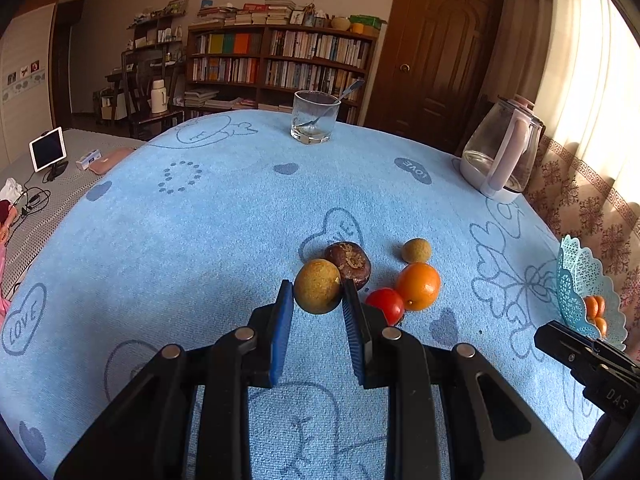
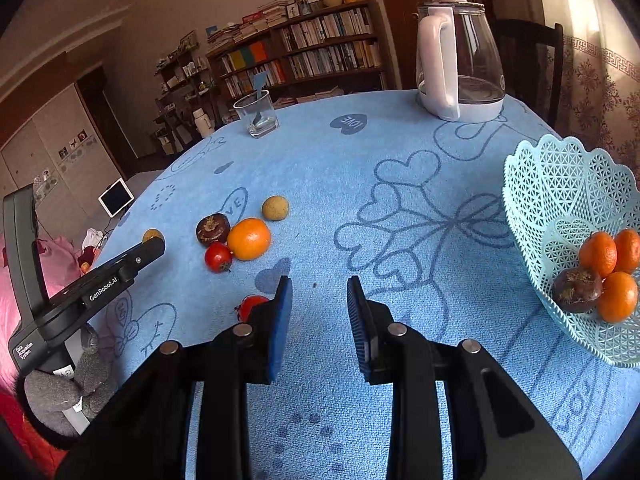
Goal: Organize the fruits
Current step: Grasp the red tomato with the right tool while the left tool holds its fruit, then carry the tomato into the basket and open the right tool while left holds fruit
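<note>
Yellow-green fruit: round, dull and speckled, sitting between the blue pads of the left tongs on the blue table; both pads look to be against its sides.
Loose fruit: a dark brown fruit touches it from behind; to the right lie a red fruit, an orange and a small tan fruit, bunched close (red one touching the orange).
Basket: pale blue lattice at the table's right edge, holding three oranges and one dark brown fruit.
Hard to see: in the right wrist view the gripped fruit is mostly hidden behind the left tongs' arm; another red fruit is half covered by the right tongs' left pad.
Right tongs: pads apart, nothing between them, hovering over bare cloth.
Farther back: a glass with a spoon, and a kettle.
</note>
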The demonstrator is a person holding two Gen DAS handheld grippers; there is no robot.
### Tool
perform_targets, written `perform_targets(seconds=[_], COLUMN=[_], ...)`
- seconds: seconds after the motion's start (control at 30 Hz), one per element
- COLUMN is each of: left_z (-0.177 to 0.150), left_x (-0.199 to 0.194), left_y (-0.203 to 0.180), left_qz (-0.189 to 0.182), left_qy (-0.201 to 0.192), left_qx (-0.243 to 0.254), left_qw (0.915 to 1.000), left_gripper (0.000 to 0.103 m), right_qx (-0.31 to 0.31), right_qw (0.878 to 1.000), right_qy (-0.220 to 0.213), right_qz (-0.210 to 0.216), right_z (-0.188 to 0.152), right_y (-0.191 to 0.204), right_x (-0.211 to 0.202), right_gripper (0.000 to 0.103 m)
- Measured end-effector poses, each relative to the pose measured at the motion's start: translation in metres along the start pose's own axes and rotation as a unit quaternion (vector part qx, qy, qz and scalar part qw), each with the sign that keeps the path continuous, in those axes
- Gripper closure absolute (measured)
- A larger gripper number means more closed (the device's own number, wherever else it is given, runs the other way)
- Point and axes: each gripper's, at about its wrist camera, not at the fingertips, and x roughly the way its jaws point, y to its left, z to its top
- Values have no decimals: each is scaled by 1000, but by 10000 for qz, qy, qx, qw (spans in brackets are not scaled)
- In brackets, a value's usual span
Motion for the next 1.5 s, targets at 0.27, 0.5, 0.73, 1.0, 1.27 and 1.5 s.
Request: perform_targets(seconds=[0.27,0.5,0.73,1.0,1.27,1.5], left_z=[0,1,1,-1,-3,-6], left_x=[0,1,1,1,2,3], left_y=[1,2,2,-1,-5,-10], left_qz=[-22,-30,-25,-7,26,54], left_qy=[-2,-1,-1,7,37,62], left_qx=[-34,-48,-29,41,101,190], left_qw=[10000,10000,10000,10000,9999,9998], left_gripper=[78,78,78,78,78,78], right_qx=[-358,-724,-728,-309,105,508], right_qw=[9983,9951,9966,9967,9870,9774], right_qy=[459,627,229,-383,-1005,-1221], right_qz=[-7,-225,-310,-646,-1254,-1651], right_z=[-2,-11,-11,-7,-3,-5], right_y=[37,49,42,1,-49,-92], right_x=[40,56,29,-21,-71,-95], right_gripper=[51,70,71,71,71,71])
